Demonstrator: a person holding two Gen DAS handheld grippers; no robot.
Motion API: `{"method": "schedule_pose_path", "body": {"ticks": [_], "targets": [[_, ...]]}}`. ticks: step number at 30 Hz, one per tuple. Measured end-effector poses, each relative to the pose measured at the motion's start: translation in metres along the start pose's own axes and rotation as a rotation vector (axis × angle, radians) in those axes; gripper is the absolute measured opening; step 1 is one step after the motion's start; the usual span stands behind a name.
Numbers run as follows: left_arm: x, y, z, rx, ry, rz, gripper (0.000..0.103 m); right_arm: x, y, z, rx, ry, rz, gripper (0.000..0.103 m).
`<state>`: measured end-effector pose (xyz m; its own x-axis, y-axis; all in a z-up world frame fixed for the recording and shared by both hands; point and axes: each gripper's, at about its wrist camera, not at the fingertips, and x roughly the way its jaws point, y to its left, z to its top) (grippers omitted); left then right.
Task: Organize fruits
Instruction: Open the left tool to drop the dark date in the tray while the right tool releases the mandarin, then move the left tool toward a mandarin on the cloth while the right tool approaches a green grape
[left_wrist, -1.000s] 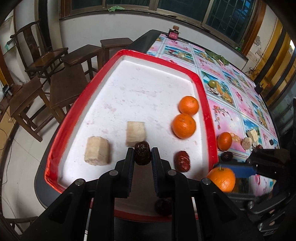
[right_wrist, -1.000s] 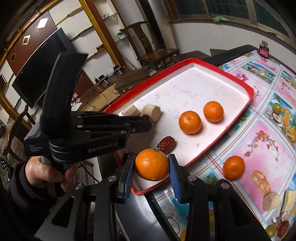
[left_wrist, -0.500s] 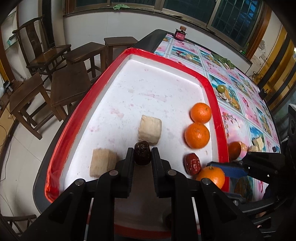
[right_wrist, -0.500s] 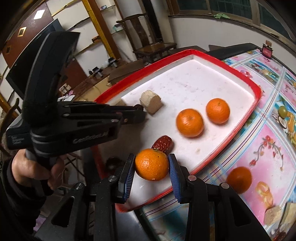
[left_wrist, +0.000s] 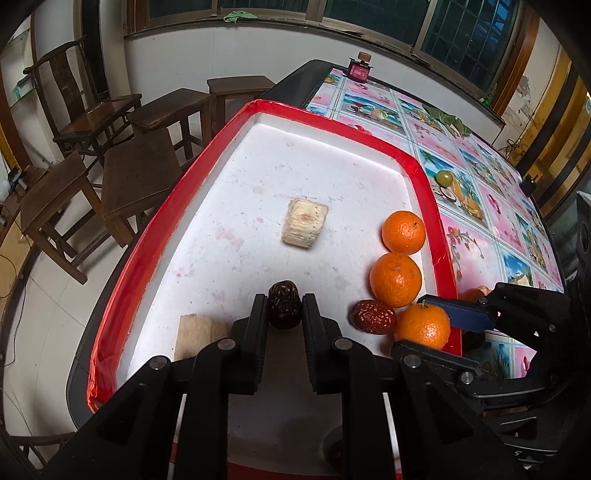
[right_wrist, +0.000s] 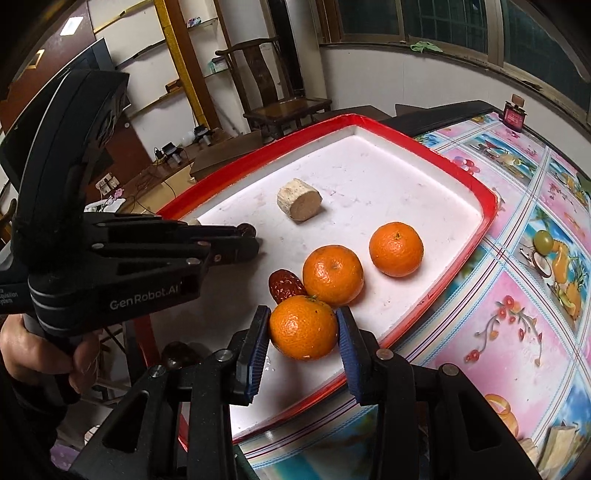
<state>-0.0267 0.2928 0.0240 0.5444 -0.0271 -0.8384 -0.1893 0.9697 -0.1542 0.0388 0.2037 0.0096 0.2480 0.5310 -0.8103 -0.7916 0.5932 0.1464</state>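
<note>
A red-rimmed white tray (left_wrist: 432, 206) (right_wrist: 480, 195) lies on the table. My left gripper (left_wrist: 283, 310) (right_wrist: 255, 240) is shut on a dark date (left_wrist: 283, 304), held low over the tray's near part. My right gripper (right_wrist: 303, 332) (left_wrist: 430, 332) is shut on an orange (right_wrist: 303, 328) (left_wrist: 421, 325) just inside the tray's right rim. That orange sits close against a red date (right_wrist: 284, 284) (left_wrist: 372, 316) and another orange (right_wrist: 333, 275) (left_wrist: 395, 280). A third orange (right_wrist: 396, 249) (left_wrist: 403, 232) lies farther back. I cannot tell whether the held orange rests on the floor.
Two pale chunks (left_wrist: 304, 229) (left_wrist: 195, 334) lie in the tray. Another dark date (right_wrist: 177, 354) sits near the tray's front corner. An orange (left_wrist: 472, 295) and pale pieces (right_wrist: 557, 443) lie on the floral tablecloth (right_wrist: 517, 295). Wooden chairs and stools (left_wrist: 140, 177) stand left of the table.
My right gripper carried the orange from above the tray's front rim down into the tray, beside the red date. My left gripper kept its grip on the dark date and shifted only slightly.
</note>
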Motion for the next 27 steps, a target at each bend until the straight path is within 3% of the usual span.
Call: {"method": "schedule_pose_path", "body": {"ticks": [5,7,11,14,18,20,27], "targets": [[-0.001,-0.001,-0.002,0.005,0.000,0.011,0.019,-0.005,0.001,-0.002,0.001,0.008,0.019,0.039],[-0.002,-0.003,-0.004,0.015,-0.002,0.018,0.025,-0.011,0.002,-0.004,0.006,-0.002,0.039,0.050],[-0.007,-0.006,-0.007,0.025,-0.018,0.037,0.042,-0.025,0.006,-0.007,-0.004,-0.024,0.032,0.051],[-0.011,-0.008,-0.009,0.032,-0.028,0.056,0.046,-0.041,0.008,-0.014,-0.006,-0.042,0.042,0.052],[-0.017,-0.013,-0.012,0.046,-0.041,0.092,0.068,-0.062,0.007,-0.027,0.003,-0.062,0.055,0.065],[-0.020,-0.015,-0.014,0.045,-0.043,0.104,0.073,-0.068,0.005,-0.033,0.012,-0.064,0.069,0.068],[-0.026,-0.022,-0.018,0.040,-0.040,0.121,0.074,-0.087,0.005,-0.050,0.033,-0.072,0.087,0.079]]}}
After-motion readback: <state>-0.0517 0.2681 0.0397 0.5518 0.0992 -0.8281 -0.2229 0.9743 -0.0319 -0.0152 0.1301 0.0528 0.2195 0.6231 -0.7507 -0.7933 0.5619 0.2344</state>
